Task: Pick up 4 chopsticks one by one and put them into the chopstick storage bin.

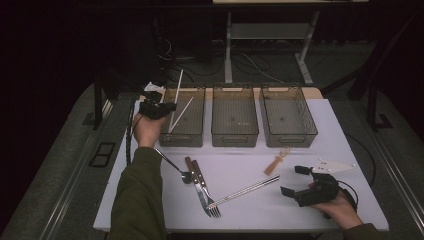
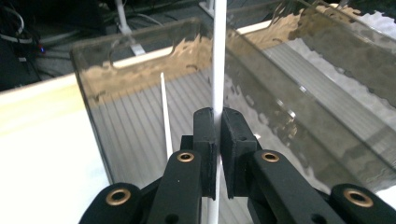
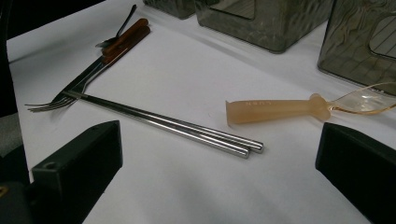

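Note:
My left gripper (image 1: 167, 107) (image 2: 218, 117) is shut on a white chopstick (image 1: 179, 86) (image 2: 218, 56), which it holds nearly upright over the left clear bin (image 1: 196, 135) (image 2: 140, 58). A second white chopstick (image 1: 183, 111) (image 2: 165, 116) leans inside that bin. At the table's front right, my right gripper (image 1: 294, 180) (image 3: 219, 156) is open and holds nothing. Just ahead of it lie a pair of metal chopsticks (image 1: 245, 191) (image 3: 173, 123) and an amber plastic utensil (image 1: 276, 161) (image 3: 275, 111).
A middle bin (image 1: 235, 134) and a right bin (image 1: 289, 135) stand in a row with the left one. A spoon (image 1: 172, 165) (image 3: 116, 33) and a wooden-handled knife and fork (image 1: 199, 179) (image 3: 123, 39) lie at front centre. The fork tines (image 3: 46, 103) touch the metal chopsticks.

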### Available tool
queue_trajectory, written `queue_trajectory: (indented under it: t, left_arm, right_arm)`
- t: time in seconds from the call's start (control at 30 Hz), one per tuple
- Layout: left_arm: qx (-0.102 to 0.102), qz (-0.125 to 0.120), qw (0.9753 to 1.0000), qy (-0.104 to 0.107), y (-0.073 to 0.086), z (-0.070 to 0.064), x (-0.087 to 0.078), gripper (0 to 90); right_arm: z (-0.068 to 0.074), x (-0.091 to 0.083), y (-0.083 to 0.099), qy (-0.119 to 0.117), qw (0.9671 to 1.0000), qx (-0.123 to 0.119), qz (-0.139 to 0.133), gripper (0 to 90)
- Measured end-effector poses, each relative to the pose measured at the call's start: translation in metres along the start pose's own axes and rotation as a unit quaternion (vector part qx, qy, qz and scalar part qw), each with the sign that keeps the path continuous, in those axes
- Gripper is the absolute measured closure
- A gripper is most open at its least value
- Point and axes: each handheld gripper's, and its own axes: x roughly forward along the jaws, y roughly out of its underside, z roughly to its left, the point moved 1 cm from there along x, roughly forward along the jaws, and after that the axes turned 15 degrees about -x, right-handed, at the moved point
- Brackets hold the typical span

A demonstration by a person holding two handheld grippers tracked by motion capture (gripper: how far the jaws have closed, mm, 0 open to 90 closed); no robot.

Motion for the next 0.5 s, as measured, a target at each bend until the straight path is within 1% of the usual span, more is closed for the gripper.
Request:
queue_trajectory:
  t: [0.03, 0.13, 0.23, 0.33, 0.4, 0.47, 0.5]
  left_arm:
    - [0.000, 0.005, 1.0000, -0.005, 0.002, 0.002, 0.001, 84.7]
    - [-0.004, 0.017, 0.9998, -0.008, 0.006, 0.006, 0.004, 84.6]
    - [-0.007, 0.016, 0.9998, -0.013, 0.008, 0.007, 0.005, 84.3]
    - [-0.001, 0.019, 0.9995, -0.024, 0.008, 0.005, 0.007, 83.6]
    - [-0.002, 0.021, 0.9994, -0.028, 0.009, 0.005, 0.009, 82.8]
    - [-0.004, 0.020, 0.9994, -0.028, 0.011, 0.005, 0.011, 75.3]
    - [-0.007, 0.020, 0.9993, -0.029, 0.011, 0.006, 0.011, 73.2]
  right_arm:
    - [0.000, 0.000, 0.000, 0.000, 1.0000, 0.000, 0.000, 0.5]
    - [0.000, 0.000, 0.000, 0.000, 1.0000, 0.000, 0.000, 0.5]
    - [0.000, 0.000, 0.000, 0.001, 1.0000, 0.001, 0.001, 0.5]
    - [0.000, 0.000, 0.000, 0.001, 1.0000, 0.001, 0.001, 0.5]
    - [0.000, 0.000, 0.000, 0.001, 1.0000, 0.000, 0.000, 0.5]
    - [0.000, 0.000, 0.000, 0.001, 1.0000, 0.001, 0.000, 0.5]
    - [0.000, 0.000, 0.000, 0.001, 1.0000, 0.001, 0.000, 0.5]
